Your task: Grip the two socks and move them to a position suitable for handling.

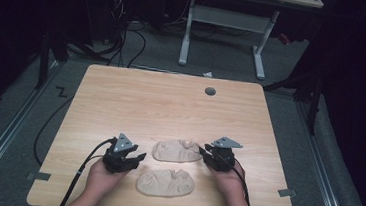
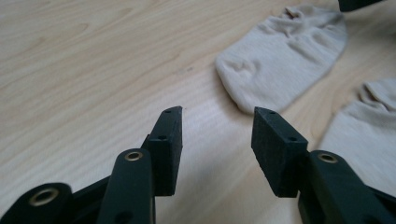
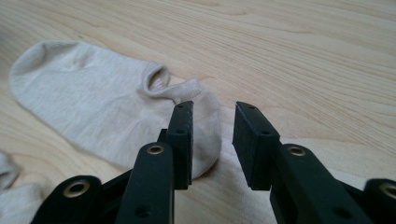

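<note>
Two beige socks flat on the table (image 1: 121,92), near the front edge. Far sock (image 1: 177,150) sits between the two grippers; near sock (image 1: 165,183) lies just in front of it, a narrow strip of table between them.

Both hands come in from the near edge, knuckles up. Left gripper (image 1: 138,157) points right, toward the gap between the socks. Right gripper (image 1: 202,150) points left, at the right end of the far sock.

Left jaws stand wide apart, bare table between them, holding nothing. Right jaws are parted about halfway: the sock's edge lies just under the tips, nothing pinched.
</note>
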Motion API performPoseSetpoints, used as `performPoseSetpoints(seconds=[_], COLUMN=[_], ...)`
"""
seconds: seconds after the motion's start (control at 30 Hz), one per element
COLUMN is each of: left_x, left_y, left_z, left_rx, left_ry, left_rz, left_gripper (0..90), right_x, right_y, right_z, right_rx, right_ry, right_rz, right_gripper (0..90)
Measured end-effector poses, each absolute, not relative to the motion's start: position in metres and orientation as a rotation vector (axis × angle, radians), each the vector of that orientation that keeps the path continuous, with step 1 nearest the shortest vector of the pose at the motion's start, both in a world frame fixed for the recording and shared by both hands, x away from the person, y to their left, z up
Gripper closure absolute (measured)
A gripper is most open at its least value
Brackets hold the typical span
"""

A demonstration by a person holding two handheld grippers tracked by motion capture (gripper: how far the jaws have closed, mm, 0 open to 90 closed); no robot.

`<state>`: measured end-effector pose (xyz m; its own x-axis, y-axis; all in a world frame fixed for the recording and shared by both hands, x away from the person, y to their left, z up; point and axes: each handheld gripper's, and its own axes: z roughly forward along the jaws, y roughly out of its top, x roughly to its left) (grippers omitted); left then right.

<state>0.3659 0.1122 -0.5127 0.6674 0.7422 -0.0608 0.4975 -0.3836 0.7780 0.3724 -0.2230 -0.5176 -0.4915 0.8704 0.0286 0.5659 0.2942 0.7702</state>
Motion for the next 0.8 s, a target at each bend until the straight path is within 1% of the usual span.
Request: performPoseSetpoints(seconds=[0.03,0.17,0.2,0.23,0.33,0.37,0.5,0.53,0.57,0.6,0.63,0.67,0.8], left_x=[0.366,0.388,0.388,0.393,0.396,0.400,0.400,0.400,0.398,0.398,0.397,0.396,0.393], left_y=[0.112,0.092,0.092,0.083,0.077,0.075,0.073,0.073,0.072,0.072,0.070,0.070,0.070], left_z=[-0.513,-0.519,-0.519,-0.522,-0.526,-0.531,-0.531,-0.531,-0.532,-0.532,-0.531,-0.531,-0.527], left_rx=[2.064,2.022,2.022,2.039,2.058,2.055,2.059,2.066,2.068,2.068,2.074,2.072,2.061], left_ry=[0.956,1.007,1.007,1.015,1.024,1.056,1.046,1.036,1.025,1.025,1.017,1.020,1.005], left_rz=[0.380,0.297,0.297,0.294,0.329,0.307,0.333,0.339,0.344,0.344,0.372,0.371,0.379], left_gripper=[53.7,54.1,54.1,54.3,60.9,64.0,76.9,76.9,83.1,85.9,86.6,87.0,87.6], right_x=[0.372,0.378,0.378,0.378,0.378,0.379,0.379,0.379,0.379,0.379,0.378,0.378,0.374], right_y=[-0.223,-0.223,-0.223,-0.222,-0.221,-0.221,-0.221,-0.221,-0.220,-0.220,-0.219,-0.217,-0.213], right_z=[-0.518,-0.518,-0.518,-0.520,-0.522,-0.524,-0.526,-0.526,-0.529,-0.529,-0.529,-0.529,-0.521], right_rx=[1.287,1.339,1.339,1.353,1.357,1.361,1.381,1.381,1.385,1.385,1.361,1.347,1.293], right_ry=[2.172,2.161,2.161,2.163,2.175,2.191,2.197,2.197,2.210,2.210,2.216,2.227,2.199], right_rz=[1.044,1.076,1.076,1.064,1.044,1.041,1.032,1.032,1.019,1.019,1.015,1.008,1.004], right_gripper=[68.9,68.8,68.8,68.7,68.3,68.4,70.5,70.5,72.7,72.7,80.1,84.3,86.0])
